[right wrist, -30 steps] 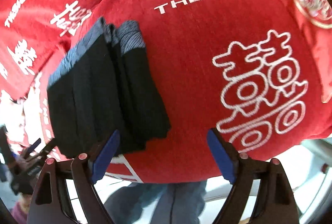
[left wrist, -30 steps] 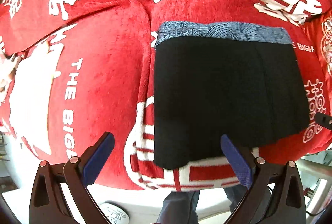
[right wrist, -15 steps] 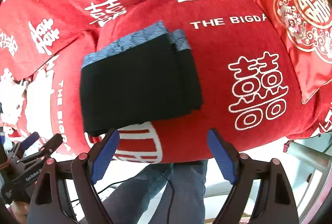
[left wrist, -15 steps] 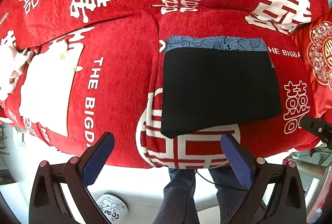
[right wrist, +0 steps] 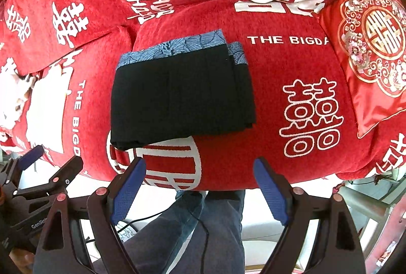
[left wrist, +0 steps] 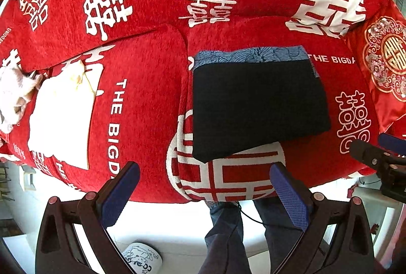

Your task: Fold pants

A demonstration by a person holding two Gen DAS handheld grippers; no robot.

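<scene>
Your left gripper [left wrist: 203, 187] and right gripper [right wrist: 199, 185] both gape wide, holding nothing, clear of the sofa [left wrist: 142, 86]. The pants [left wrist: 256, 104] lie folded flat on its seat cushion. Folding looks finished; next, just tidy any uneven edge.

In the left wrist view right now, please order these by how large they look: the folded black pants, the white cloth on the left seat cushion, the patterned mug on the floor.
1. Folded black pants: largest.
2. White cloth: smaller.
3. Patterned mug: smallest, partly hidden by the left gripper.
</scene>
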